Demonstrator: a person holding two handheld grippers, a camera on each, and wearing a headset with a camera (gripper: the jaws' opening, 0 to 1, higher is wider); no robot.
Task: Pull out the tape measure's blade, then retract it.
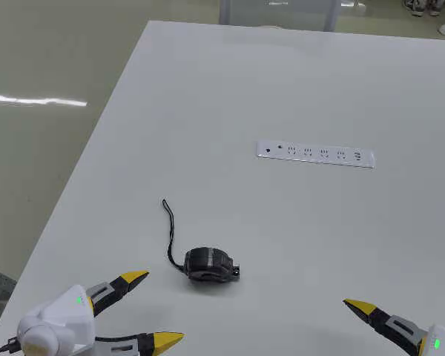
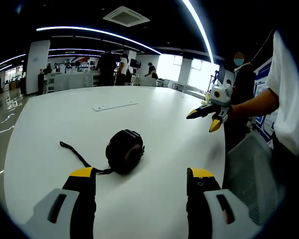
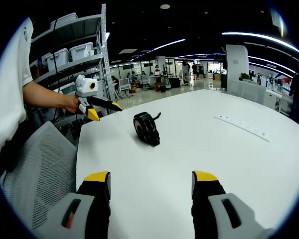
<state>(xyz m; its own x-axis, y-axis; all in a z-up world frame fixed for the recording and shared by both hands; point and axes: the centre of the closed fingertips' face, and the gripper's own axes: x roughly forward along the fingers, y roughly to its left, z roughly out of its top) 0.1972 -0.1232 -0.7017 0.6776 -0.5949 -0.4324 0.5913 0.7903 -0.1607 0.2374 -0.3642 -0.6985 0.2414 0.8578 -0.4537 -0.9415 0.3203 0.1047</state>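
Now I am holding left gripper (image 2: 141,173) and right gripper (image 3: 151,176) open, empty; an unbraced pull is risking sliding the tape measure (image 1: 210,265).

**Head view.** High above the near edge of the counter (image 1: 297,222), facing forward and down. The tape measure (image 1: 209,265) sits low in centre, fairly near.

**Left gripper view.** Low over the counter, looking along its own fingers (image 2: 82,174). The tape measure is close ahead, and the right gripper (image 2: 202,121) enters from the right.

**Right gripper view.** Low over the counter, looking along its own fingers from the other side. The tape measure is somewhat farther off, and the left gripper (image 3: 107,113) is at the left.

**Shared by all three.** Tape measure, power strip (image 1: 315,154), counter top.
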